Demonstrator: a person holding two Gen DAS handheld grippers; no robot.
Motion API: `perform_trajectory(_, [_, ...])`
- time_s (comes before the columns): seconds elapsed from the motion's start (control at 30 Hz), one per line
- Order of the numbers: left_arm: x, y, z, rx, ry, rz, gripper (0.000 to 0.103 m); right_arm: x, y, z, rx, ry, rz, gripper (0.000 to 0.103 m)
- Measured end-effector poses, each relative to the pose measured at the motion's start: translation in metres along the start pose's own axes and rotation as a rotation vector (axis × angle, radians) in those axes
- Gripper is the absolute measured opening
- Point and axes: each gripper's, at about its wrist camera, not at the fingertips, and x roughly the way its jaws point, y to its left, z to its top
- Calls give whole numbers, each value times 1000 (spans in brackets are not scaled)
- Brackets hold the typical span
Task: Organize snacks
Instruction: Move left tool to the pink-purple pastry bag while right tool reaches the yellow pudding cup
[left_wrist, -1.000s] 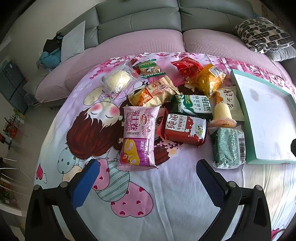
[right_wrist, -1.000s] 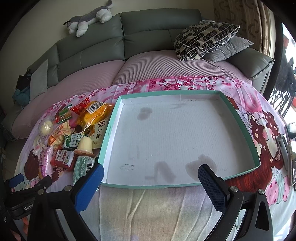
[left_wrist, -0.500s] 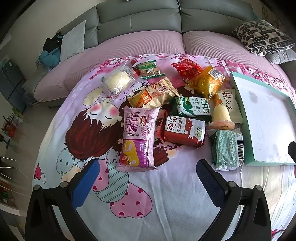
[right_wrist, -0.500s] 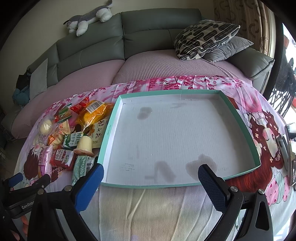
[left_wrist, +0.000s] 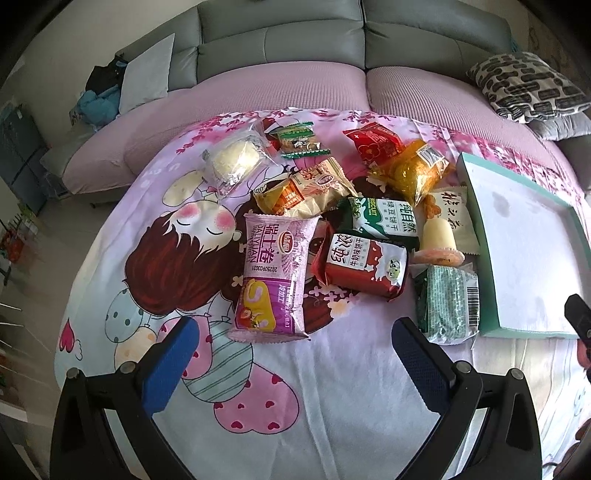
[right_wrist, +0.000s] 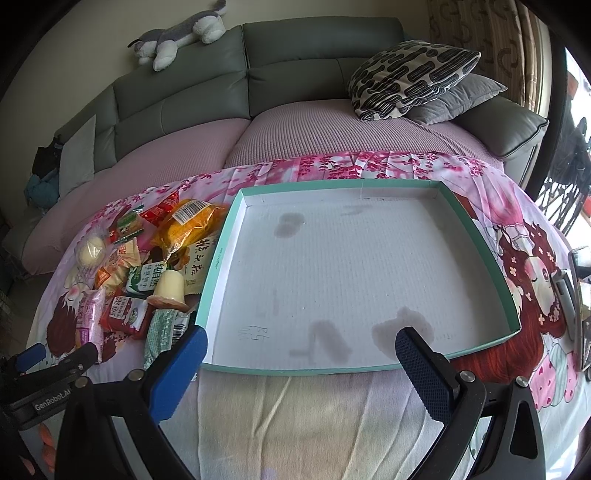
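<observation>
My left gripper (left_wrist: 291, 347) and my right gripper (right_wrist: 301, 349) both hang spread wide with nothing in them, over a pink cartoon bedsheet (left_wrist: 332, 387) spread in front of a grey sofa (right_wrist: 295, 55). The pile of wrapped snack packets (left_wrist: 332, 221) lies on the sheet just beside the shallow white cardboard tray with a teal rim (right_wrist: 476, 229), which has no snacks in it.

The left claw (left_wrist: 295, 354) hangs wide apart above the cloth (left_wrist: 332, 387), just short of the pink snack pack (left_wrist: 275, 273).
</observation>
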Motion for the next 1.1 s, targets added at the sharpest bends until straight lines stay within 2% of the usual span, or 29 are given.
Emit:
perform_trajectory(0.17, [0, 3, 1, -13, -4, -33, 103, 0, 4, 0, -10, -2, -1, 103])
perform_trajectory(0.33, [-5, 10, 3, -48, -52, -41, 103, 0, 7, 1, -18, -5, 5, 103])
perform_trajectory(0.47, [-8, 26, 5, -119, -97, -57, 103, 0, 13, 4, -11, -32, 43, 103])
perform_trajectory(0.57, [-7, 37, 6, -166, -112, -92, 103, 1, 24, 7, -23, -35, 104, 103])
perform_trajectory(0.63, [-5, 42, 6, -181, -115, -87, 103, 4, 34, 8, -38, -30, 135, 103])
perform_trajectory(0.83, [15, 54, 8, -201, -64, -100, 103, 13, 72, 8, -137, -34, 152, 103])
perform_trajectory(0.97, [28, 59, 17, -202, -34, -80, 103, 22, 92, 7, -197, -16, 183, 103])
perform_trajectory(1.1, [42, 64, 26, -220, 3, -102, 103, 33, 111, 6, -242, 16, 211, 103])
